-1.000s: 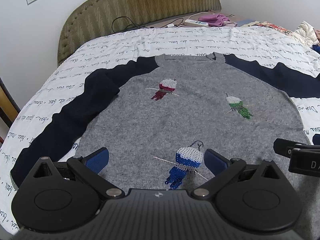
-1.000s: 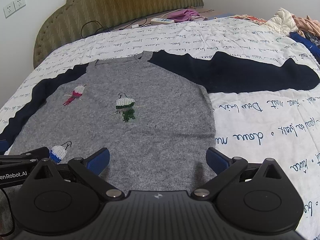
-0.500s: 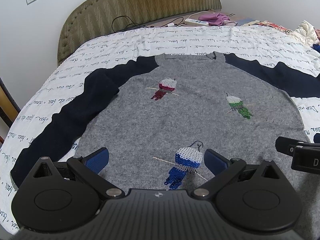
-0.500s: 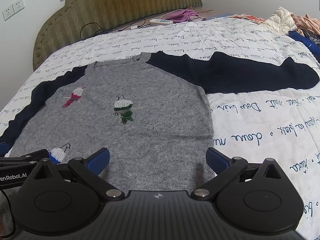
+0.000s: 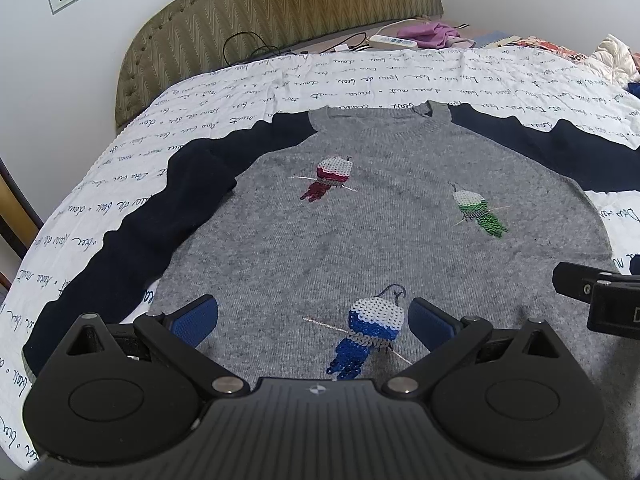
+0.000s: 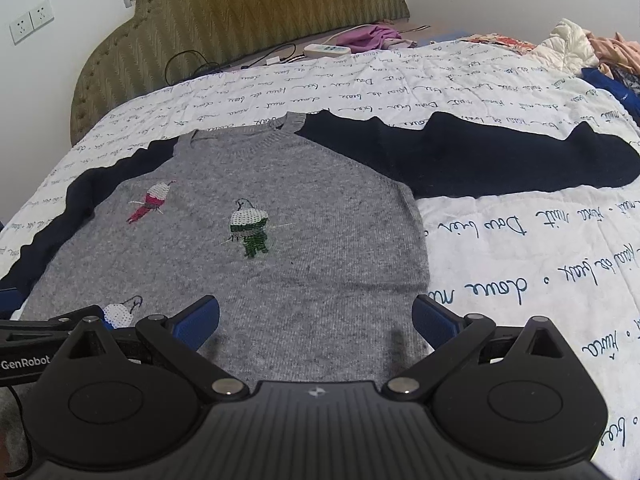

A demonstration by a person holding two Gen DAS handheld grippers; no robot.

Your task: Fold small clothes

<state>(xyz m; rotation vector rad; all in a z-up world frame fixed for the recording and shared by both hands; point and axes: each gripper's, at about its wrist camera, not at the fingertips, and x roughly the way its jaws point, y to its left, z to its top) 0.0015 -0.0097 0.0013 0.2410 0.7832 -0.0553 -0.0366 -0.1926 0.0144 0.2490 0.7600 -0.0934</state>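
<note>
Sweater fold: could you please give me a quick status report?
Left gripper open, right gripper open, both empty over the hem. Sweater flat, sleeves spread, unfolded. Nothing lying on it.

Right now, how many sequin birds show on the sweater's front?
3. A red bird on the upper chest, a green bird to its right, and a blue bird near the hem, between the open left gripper fingers. None looks hidden.

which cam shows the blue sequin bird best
The left wrist view: the blue sequin bird lies whole on the grey sweater, between the open left gripper fingers. The right wrist view shows only its white head, the rest hidden behind the left gripper's body.
</note>
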